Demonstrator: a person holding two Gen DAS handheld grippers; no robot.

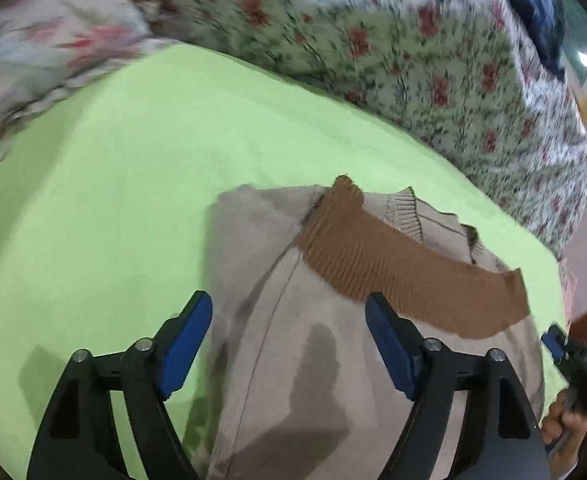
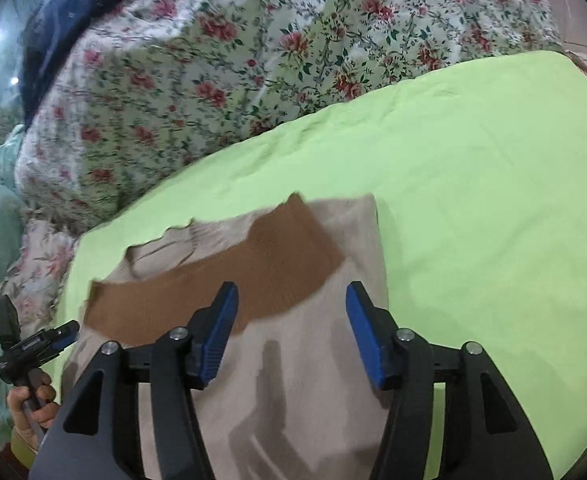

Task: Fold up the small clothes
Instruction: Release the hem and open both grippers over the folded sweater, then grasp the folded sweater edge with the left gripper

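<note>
The beige knit sweater (image 1: pixel 325 360) lies partly folded on the lime-green sheet (image 1: pixel 141 184) of the bed, its brown ribbed band (image 1: pixel 405 276) turned over across the far half of the garment and a paler ribbed hem (image 1: pixel 407 210) peeking out just beyond that band. Both tools hang over the near part of the sweater, each with its blue pads spread wide and nothing between them: the left tool (image 1: pixel 287 340) sits toward the sweater's left edge, where one pad hangs over bare sheet, and the right tool (image 2: pixel 291 332) sits toward its right edge, close to the near side of the brown band. In the right wrist view the left tool shows at the sweater's far left corner, gripped by a hand (image 2: pixel 33 402). The floral quilt (image 2: pixel 253 60) is heaped beyond the sweater, well apart from it. The likely trouble from here is in the next pinch: the knit is thick and layered, so a tool closing on the top layer alone could drag the brown band out of line and undo the fold already laid. A pinch too close to the sweater's edge could also catch the sheet beneath and pull it up with the garment. If the two tools lift unevenly, the crease would probably skew
</note>
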